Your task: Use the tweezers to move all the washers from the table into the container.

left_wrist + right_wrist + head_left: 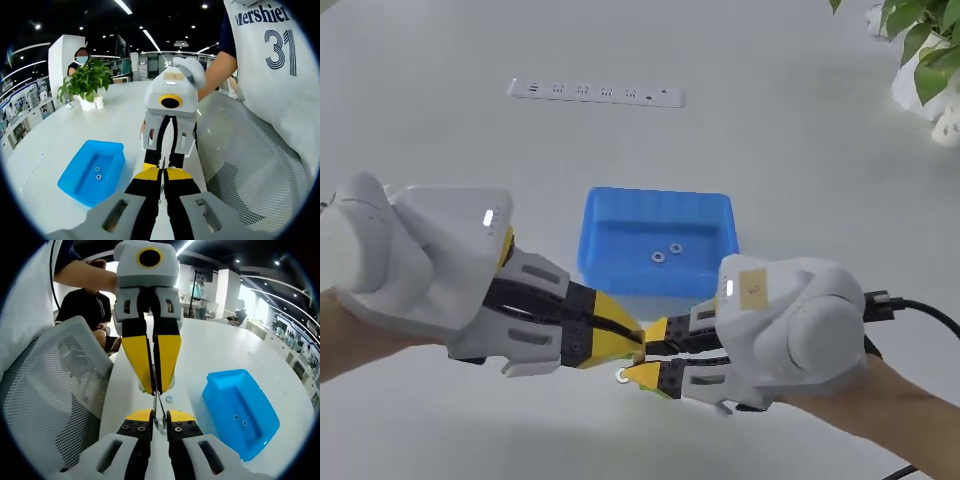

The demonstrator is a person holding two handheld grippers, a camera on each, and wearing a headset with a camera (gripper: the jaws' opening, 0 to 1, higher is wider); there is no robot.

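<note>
Thin metal tweezers [158,405] run between the two grippers, which meet tip to tip near the table's front edge. My left gripper [632,342] comes in from the left and my right gripper [648,352] from the right. Both sets of yellow jaws are shut on the tweezers. One washer [623,376] lies on the table just below the tips, and the same washer [168,399] lies beside the tweezers in the right gripper view. Behind the grippers, the blue container [610,215] holds two washers [658,257]. The tweezers' tips are hidden in the head view.
A white power strip [595,92] lies at the back of the white table. A potted plant [925,50] stands at the far right corner. A mesh chair back [250,150] and a person's torso are close behind the grippers.
</note>
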